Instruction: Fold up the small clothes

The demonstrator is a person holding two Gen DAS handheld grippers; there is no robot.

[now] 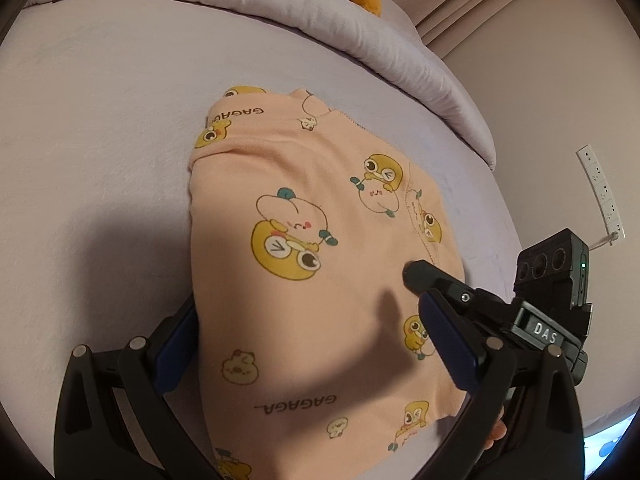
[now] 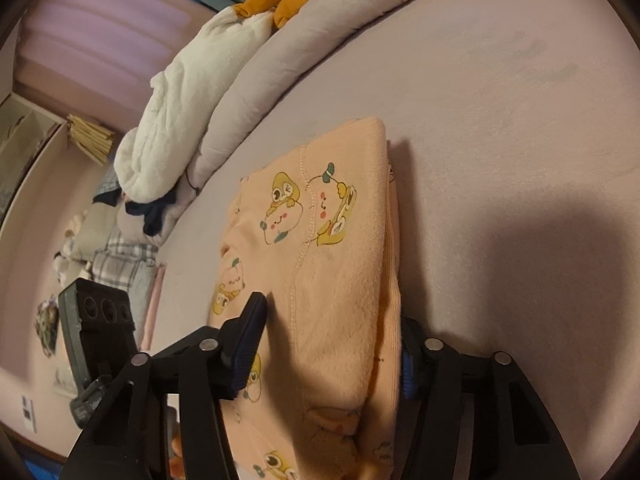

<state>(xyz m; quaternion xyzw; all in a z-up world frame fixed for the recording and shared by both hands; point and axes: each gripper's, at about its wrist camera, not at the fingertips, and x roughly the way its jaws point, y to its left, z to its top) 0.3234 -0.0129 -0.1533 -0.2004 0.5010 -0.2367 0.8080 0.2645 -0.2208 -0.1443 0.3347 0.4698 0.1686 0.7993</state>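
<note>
While both tongs straddle the folded peach garment (image 1: 320, 240), left gripper (image 1: 308, 344) unclenched, right gripper (image 2: 332, 344) grip uncertain, seize all layers evenly.

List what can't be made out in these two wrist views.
- Peach garment: near hem cut off by the bottom edge, both views.
- Right claw: right finger's pad hidden behind the folded edge in the right wrist view; contact unclear.
- Left claw: grip on the cloth unclear in the left wrist view.
- Shelf clutter: blurred and too small.

Lilac bed (image 1: 100, 140), folded peach garment (image 1: 312, 280), rolled duvet (image 1: 400, 56)
</note>
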